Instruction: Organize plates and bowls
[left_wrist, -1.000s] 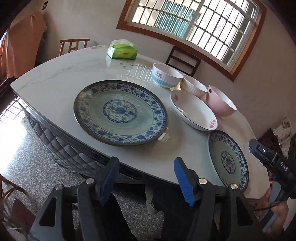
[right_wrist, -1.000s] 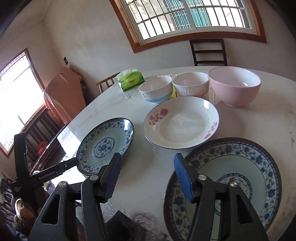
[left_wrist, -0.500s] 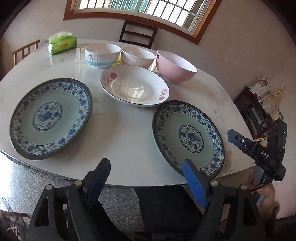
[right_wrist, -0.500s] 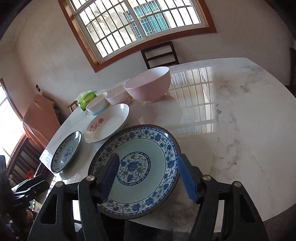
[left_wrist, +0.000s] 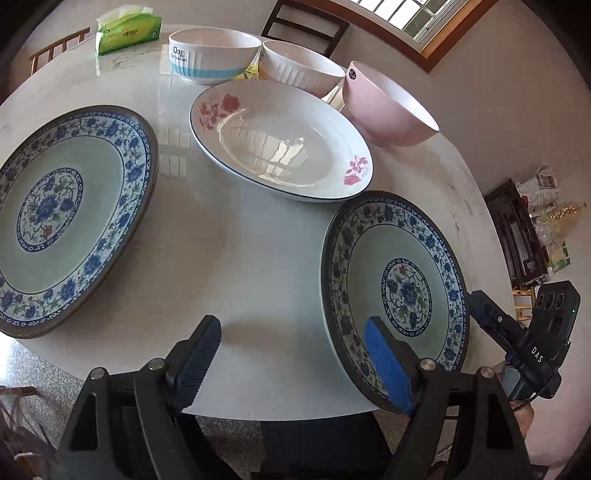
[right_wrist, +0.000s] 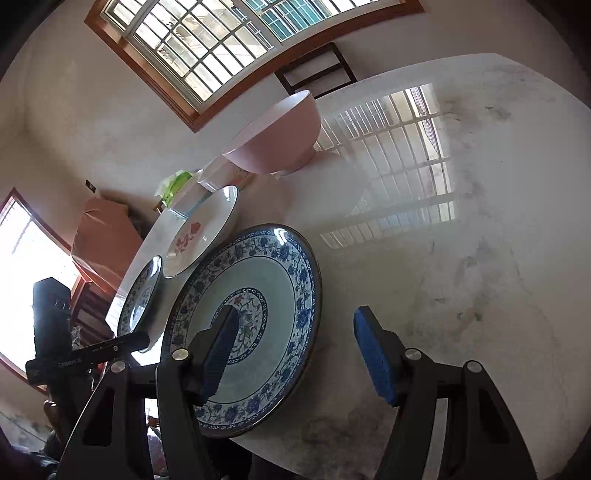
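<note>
On the white marble table (left_wrist: 240, 258) lie a large blue-patterned plate (left_wrist: 62, 218) at left, a white floral plate (left_wrist: 280, 140) in the middle and a smaller blue-patterned plate (left_wrist: 399, 288) at right. Behind them stand a blue-banded white bowl (left_wrist: 210, 55), a ribbed white bowl (left_wrist: 299, 66) and a pink bowl (left_wrist: 384, 107). My left gripper (left_wrist: 291, 332) hangs open over the table's near edge, its right finger above the smaller plate's rim. My right gripper (right_wrist: 295, 321) is open and rolled; one finger is over that plate (right_wrist: 269, 295), the other over bare table (right_wrist: 443, 258).
A green tissue pack (left_wrist: 127, 29) sits at the table's far side. Dark wooden chairs (left_wrist: 306, 26) stand behind the table under the window. A dark cabinet with bags (left_wrist: 524, 229) is off to the right. The right half of the table (right_wrist: 480, 184) holds nothing.
The left view swung from the large plate to the gap between both blue plates, and its jaws widened. The right gripper came down close over the smaller blue plate and rolled.
</note>
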